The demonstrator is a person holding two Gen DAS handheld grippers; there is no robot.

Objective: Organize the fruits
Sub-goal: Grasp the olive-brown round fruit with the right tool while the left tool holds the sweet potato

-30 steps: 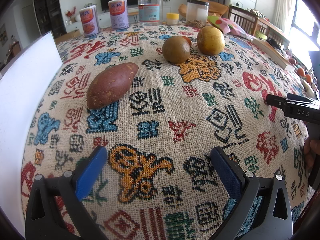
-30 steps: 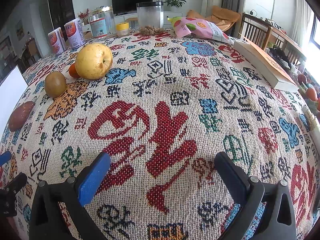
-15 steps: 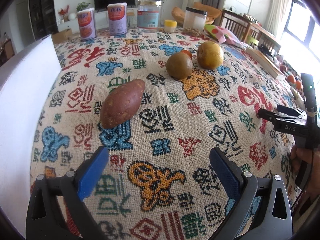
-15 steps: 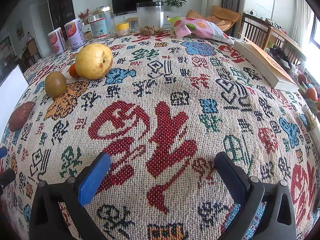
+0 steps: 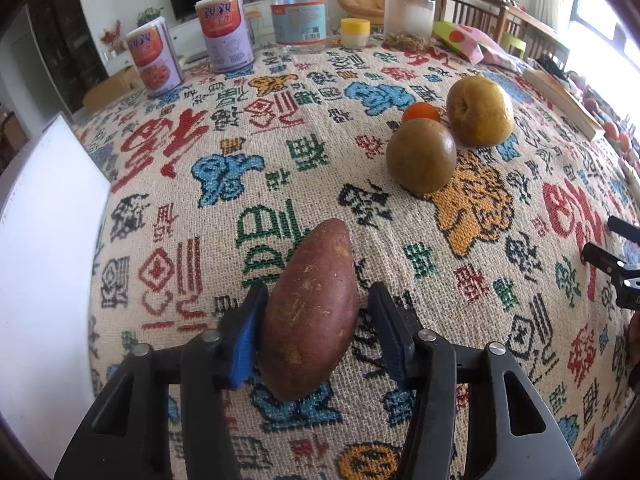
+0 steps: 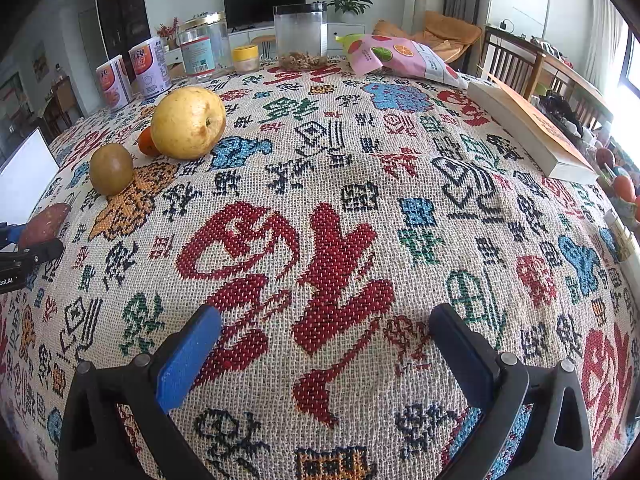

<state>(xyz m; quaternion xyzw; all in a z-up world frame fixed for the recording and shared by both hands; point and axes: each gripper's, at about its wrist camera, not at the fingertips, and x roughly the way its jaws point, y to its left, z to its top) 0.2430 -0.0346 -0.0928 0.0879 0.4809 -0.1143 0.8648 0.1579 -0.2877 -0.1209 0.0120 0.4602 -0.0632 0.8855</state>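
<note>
A reddish-brown sweet potato [image 5: 312,312] lies on the patterned tablecloth [image 5: 280,128], lengthwise between the jaws of my left gripper [image 5: 318,296]. The jaws are closing: the left blue pad is at its skin, and a small gap shows at the right pad. Farther back sit a brown-green round fruit [image 5: 420,156], a yellow pear [image 5: 480,110] and a small orange [image 5: 420,112], bunched together. My right gripper [image 6: 324,314] hangs open over bare cloth with nothing between its fingers. In its view the pear [image 6: 188,122], the round fruit [image 6: 111,169] and the sweet potato [image 6: 44,222] lie to the left.
A white board [image 5: 48,240] stands along the left edge. Two cans [image 5: 154,60], glass jars [image 5: 298,12] and a small yellow-lidded pot [image 5: 354,32] line the far side. A pink snack bag [image 6: 400,56] and a book [image 6: 528,132] lie at the right, with more fruit [image 6: 624,188] beyond.
My left gripper has moved forward up to the sweet potato and its jaws have narrowed from wide open to either side of it. The right gripper has stayed still.
</note>
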